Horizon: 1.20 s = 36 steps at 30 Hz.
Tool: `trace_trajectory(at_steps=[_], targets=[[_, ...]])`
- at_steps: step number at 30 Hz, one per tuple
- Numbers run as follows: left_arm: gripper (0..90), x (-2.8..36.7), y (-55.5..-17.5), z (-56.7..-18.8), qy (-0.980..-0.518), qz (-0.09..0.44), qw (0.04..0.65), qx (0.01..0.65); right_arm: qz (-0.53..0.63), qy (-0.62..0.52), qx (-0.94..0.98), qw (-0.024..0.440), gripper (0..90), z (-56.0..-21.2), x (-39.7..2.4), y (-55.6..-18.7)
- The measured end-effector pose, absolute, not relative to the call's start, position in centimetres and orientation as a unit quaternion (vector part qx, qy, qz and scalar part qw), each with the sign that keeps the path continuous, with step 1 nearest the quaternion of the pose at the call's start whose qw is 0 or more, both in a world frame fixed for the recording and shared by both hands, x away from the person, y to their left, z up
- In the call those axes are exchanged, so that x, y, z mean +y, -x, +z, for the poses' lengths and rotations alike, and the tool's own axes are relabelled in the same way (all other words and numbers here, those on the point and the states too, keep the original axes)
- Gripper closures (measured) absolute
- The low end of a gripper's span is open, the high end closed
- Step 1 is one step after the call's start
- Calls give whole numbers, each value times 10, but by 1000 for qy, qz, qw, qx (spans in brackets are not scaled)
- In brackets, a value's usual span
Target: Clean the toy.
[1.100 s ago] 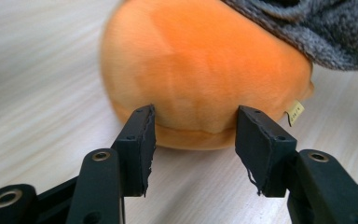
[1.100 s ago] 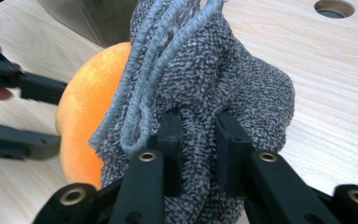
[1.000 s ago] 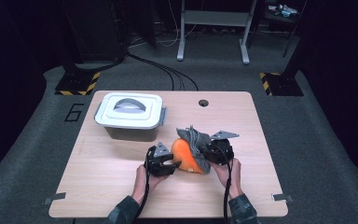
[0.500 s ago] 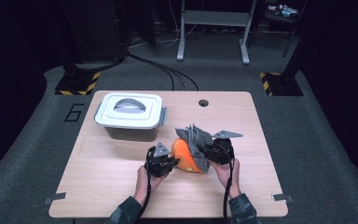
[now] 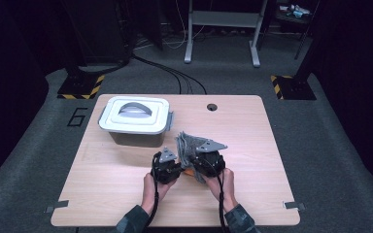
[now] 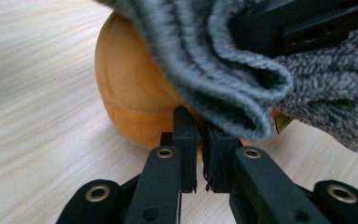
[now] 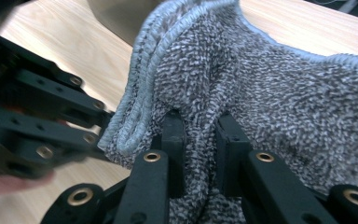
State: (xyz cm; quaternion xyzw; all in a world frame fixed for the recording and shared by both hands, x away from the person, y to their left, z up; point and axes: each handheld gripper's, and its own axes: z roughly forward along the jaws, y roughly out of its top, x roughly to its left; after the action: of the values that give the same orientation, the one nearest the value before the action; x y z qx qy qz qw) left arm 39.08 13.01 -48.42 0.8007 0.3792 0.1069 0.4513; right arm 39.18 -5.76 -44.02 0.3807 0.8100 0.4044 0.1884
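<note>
An orange soft toy [image 6: 135, 93] lies on the wooden table [image 5: 252, 145] with a grey knitted cloth [image 7: 261, 93] draped over it. In the high view the cloth [image 5: 188, 141] stands up between both hands, and a sliver of the toy [image 5: 187, 171] shows beneath. My left gripper [image 6: 200, 125] is shut, its tips pinched into the toy's lower side under the cloth's hem. My right gripper [image 7: 199, 127] is shut on a fold of the cloth. The two grippers [image 5: 178, 167] [image 5: 196, 160] sit close together at the table's front middle.
A grey box with a white clip-on lid [image 5: 135, 116] stands behind and to the left of the hands. A round cable hole [image 5: 211, 107] sits near the table's far edge. Bare wood lies to the left and right of the hands.
Both grippers have shut. My right gripper has moved left toward the left one with the cloth, which now hides most of the orange toy.
</note>
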Motion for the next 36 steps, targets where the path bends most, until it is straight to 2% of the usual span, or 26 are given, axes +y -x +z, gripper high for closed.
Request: trace_trajectory(at_steps=[8,16,20,23,26,29,30,32,35,36], targets=[[849,132,-391,-485,-798,104,458,378,379,-399,801,238,770,-438,-89,-392],[848,130,-390,-485,-794,101,461,383,385,-448,773,231,769,-444,-128,-402],[848,129,-390,-485,-790,100,463,388,430,-424,765,226,769,-422,-117,-390],[848,129,-390,-484,-791,99,463,387,449,-390,776,212,769,-409,-92,-380],[847,130,-390,-483,-791,100,464,386,407,-366,811,208,767,-423,-58,-383],[842,130,-390,-486,-791,99,459,391,389,-371,817,208,768,-439,-56,-393],[832,132,-391,-488,-791,98,461,389,396,-380,813,194,768,-444,-59,-397],[750,134,-391,-489,-793,104,460,385,409,-387,808,171,769,-445,-64,-402],[538,136,-389,-492,-807,123,440,373,413,-390,808,153,769,-445,-67,-408],[491,136,-389,-494,-810,127,434,373,415,-388,810,149,769,-444,-68,-410]])
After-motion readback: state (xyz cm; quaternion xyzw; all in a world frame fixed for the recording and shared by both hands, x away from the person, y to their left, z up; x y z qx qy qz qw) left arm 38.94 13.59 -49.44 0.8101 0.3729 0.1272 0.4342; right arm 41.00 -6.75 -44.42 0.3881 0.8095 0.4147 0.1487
